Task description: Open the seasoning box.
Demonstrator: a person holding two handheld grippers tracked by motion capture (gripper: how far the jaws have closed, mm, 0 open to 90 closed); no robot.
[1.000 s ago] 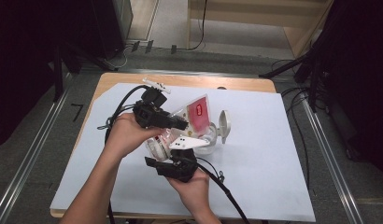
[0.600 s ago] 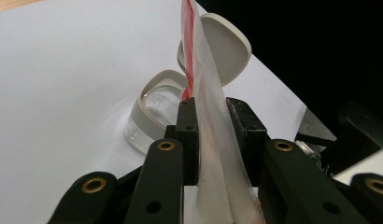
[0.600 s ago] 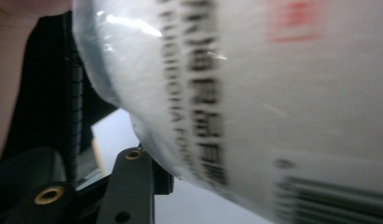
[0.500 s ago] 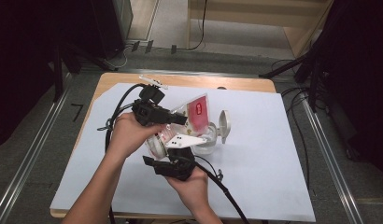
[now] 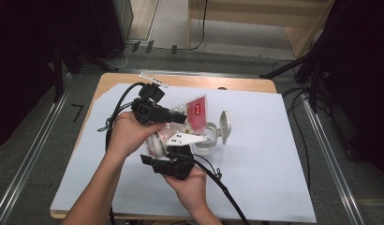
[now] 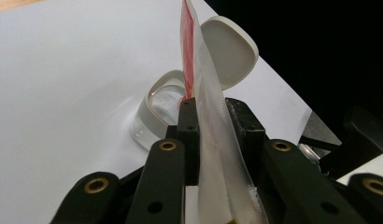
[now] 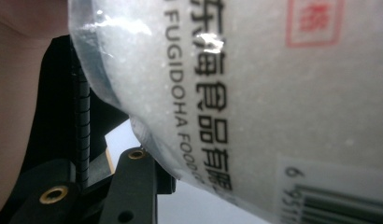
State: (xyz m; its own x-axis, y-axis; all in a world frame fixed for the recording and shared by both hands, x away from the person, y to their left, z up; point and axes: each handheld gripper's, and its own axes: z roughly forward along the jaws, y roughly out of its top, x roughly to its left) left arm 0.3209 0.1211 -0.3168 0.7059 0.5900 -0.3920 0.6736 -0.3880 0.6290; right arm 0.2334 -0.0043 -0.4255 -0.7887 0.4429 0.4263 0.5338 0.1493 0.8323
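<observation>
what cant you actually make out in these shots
- Bag, right gripper view: its lower right printing and barcode run off the picture's edge; whether the right tool pinches it is unclear at this range.
- Bag's lower part, high view: hidden behind both hands and the left tool.
- Container, left gripper view: partly hidden behind the tool's jaws and the bag; its contents can't be told.
- Red label, high view: print too small to read.

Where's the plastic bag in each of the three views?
High view: bag at centre, above the open jar.
Left gripper view: bag edge-on between the jaws, jar behind.
Right gripper view: bag close up, printed face.
Shared landmark: the bag's red label.
</observation>
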